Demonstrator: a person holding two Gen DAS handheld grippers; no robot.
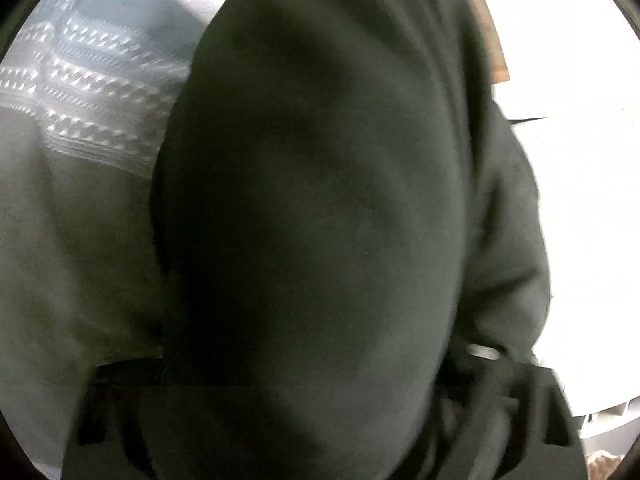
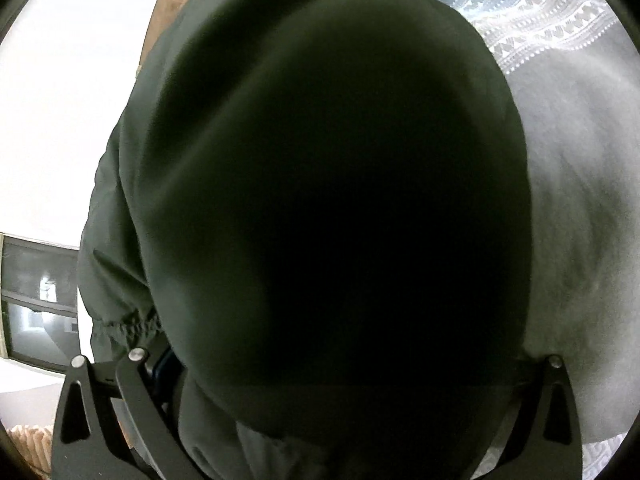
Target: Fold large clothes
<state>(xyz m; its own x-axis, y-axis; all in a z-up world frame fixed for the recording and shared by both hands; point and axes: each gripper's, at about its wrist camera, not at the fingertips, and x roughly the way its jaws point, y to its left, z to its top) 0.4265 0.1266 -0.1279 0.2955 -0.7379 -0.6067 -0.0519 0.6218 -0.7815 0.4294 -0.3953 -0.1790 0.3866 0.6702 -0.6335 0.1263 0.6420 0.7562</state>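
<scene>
Left wrist view is almost filled by a dark green garment (image 1: 320,208), a thick, soft piece of clothing bulging right up to the lens. The cloth drapes over the left gripper (image 1: 316,408), whose black fingers (image 1: 556,412) show only as blurred dark shapes along the bottom of the picture. Fabric lies between them, but the blur and the covering cloth make it impossible to tell whether the pads press on it. Behind the garment, toward the upper left, lies a grey bedspread (image 1: 100,80) with pale woven zigzag bands. To the right a bright white surface (image 1: 580,200) is washed out by light, and a strip of brown wood (image 1: 494,48) runs along the garment's upper right edge.

Right wrist view shows the same dark green garment (image 2: 328,200) mounded over the right gripper (image 2: 320,420). Its two black fingers (image 2: 560,408) stand spread wide at the bottom corners, with a fold of the cloth sagging between them; the pads do not appear to pinch it. A gathered, elasticated hem or cuff (image 2: 124,324) of the garment hangs just above the left-hand finger. The grey patterned bedspread (image 2: 560,40) lies at the upper right, with plainer grey cloth below it. At the left edge sits a dark framed glass panel (image 2: 36,300), and the brown wood strip (image 2: 172,4) rises at the upper left.
</scene>
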